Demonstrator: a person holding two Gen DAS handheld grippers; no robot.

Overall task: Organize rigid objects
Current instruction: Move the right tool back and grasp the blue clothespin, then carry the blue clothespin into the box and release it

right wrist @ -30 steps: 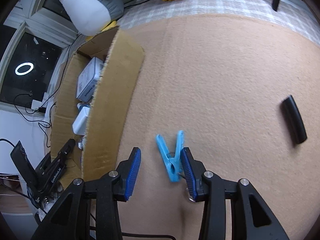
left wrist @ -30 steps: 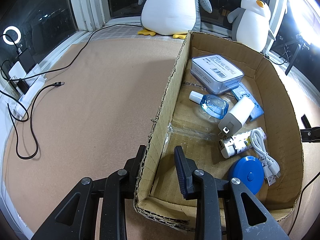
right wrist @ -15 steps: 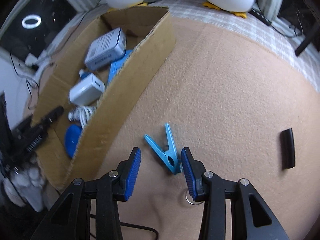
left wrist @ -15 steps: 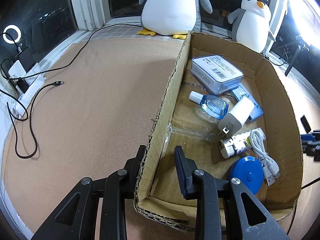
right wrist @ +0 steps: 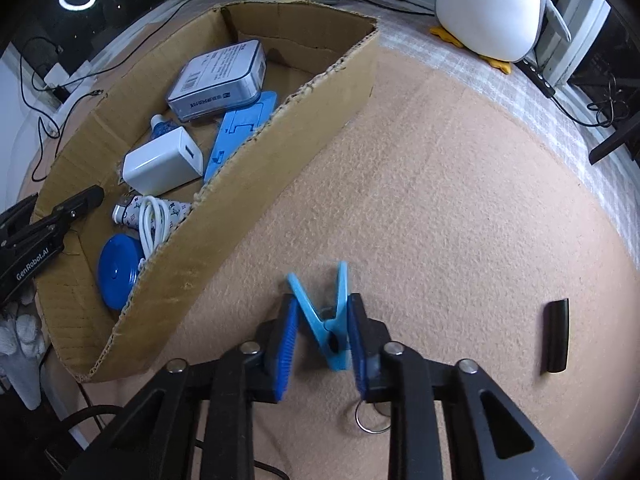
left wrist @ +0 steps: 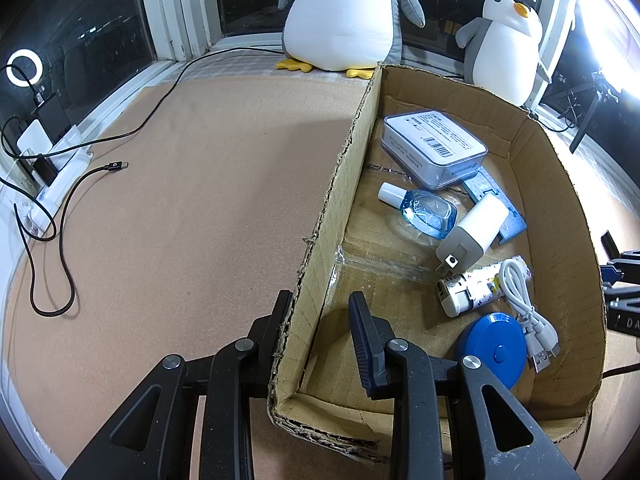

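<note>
A blue clothespin (right wrist: 326,320) stands between the pads of my right gripper (right wrist: 322,334), which is shut on it just above the tan carpet. To its left is the cardboard box (right wrist: 280,120), holding a grey-white case (left wrist: 434,146), a blue glass bottle (left wrist: 428,212), a white charger (left wrist: 472,236), a patterned tube (left wrist: 476,284), a white cable (left wrist: 524,300) and a blue disc (left wrist: 494,350). My left gripper (left wrist: 320,320) is open and straddles the box's left wall (left wrist: 340,184) near the front corner.
A short black bar (right wrist: 556,336) lies on the carpet to the right of the clothespin. A metal ring (right wrist: 372,420) sits under my right finger. Two plush penguins (left wrist: 344,12) (left wrist: 504,48) stand behind the box. A black cable (left wrist: 60,240) trails at far left.
My right gripper's fingers have closed in on the clothespin, and its view has swung toward the box. The left gripper has stayed at the box wall.
</note>
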